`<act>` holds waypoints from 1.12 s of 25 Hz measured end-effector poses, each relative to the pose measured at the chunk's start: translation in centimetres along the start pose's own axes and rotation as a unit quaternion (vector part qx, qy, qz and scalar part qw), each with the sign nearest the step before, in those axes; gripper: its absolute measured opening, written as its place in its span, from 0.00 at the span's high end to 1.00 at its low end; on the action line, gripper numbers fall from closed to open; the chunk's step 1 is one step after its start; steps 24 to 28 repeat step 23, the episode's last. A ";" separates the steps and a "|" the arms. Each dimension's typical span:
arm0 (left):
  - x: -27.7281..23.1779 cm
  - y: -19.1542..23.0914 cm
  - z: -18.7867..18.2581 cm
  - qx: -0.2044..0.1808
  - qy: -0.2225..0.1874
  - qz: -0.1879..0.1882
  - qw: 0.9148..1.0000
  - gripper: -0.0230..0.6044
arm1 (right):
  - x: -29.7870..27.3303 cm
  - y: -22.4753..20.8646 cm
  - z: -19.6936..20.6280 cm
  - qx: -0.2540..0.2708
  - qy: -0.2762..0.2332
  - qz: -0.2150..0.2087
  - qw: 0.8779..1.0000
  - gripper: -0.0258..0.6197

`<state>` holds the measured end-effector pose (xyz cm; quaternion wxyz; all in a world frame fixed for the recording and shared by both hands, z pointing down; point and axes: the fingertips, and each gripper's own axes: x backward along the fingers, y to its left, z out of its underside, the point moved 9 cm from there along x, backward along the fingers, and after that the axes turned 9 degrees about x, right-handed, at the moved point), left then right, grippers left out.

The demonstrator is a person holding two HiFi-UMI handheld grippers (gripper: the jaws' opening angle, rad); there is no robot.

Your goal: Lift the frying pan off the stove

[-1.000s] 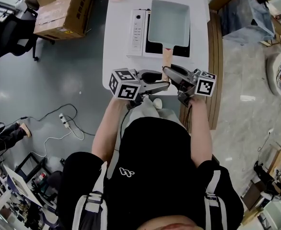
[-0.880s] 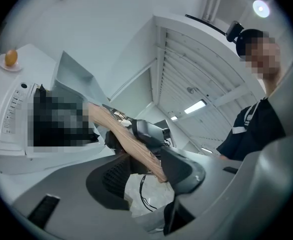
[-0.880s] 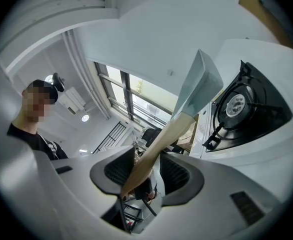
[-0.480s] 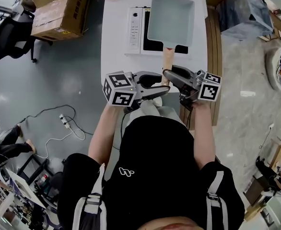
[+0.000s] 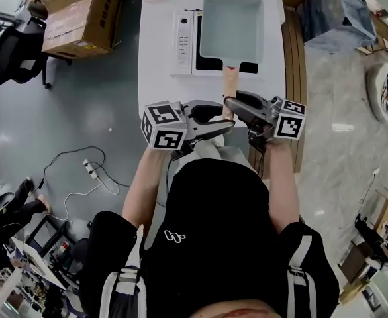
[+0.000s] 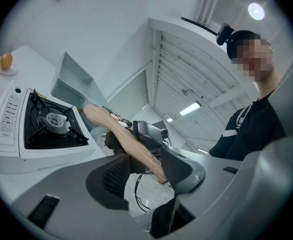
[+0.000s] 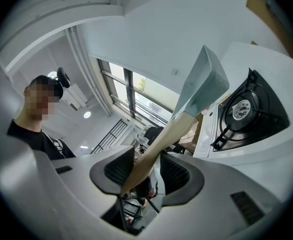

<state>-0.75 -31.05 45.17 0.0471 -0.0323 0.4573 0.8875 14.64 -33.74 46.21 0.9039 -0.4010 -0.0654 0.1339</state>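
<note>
Raise it slowly and level, both grips pulling evenly so the weight out front cannot twist: the pale blue-grey rectangular frying pan (image 5: 232, 20) hangs clear above the white single-burner gas stove (image 5: 184, 35), whose black grate (image 6: 51, 121) lies bare beneath. The left gripper (image 6: 146, 165) and right gripper (image 7: 147, 170) are each clamped on its light wooden handle (image 5: 229, 81). The pan looks empty, deep-walled and smooth
</note>
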 end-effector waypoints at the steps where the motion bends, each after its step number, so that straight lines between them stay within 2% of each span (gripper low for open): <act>1: 0.0 0.0 0.0 -0.001 0.000 -0.001 1.000 0.64 | 0.0 0.0 0.0 0.000 0.000 -0.001 1.000 0.70; 28: 0.3 -1.0 -0.5 -0.004 -0.017 0.006 1.000 0.64 | 0.0 0.9 -0.8 0.014 -0.006 -0.008 1.000 0.70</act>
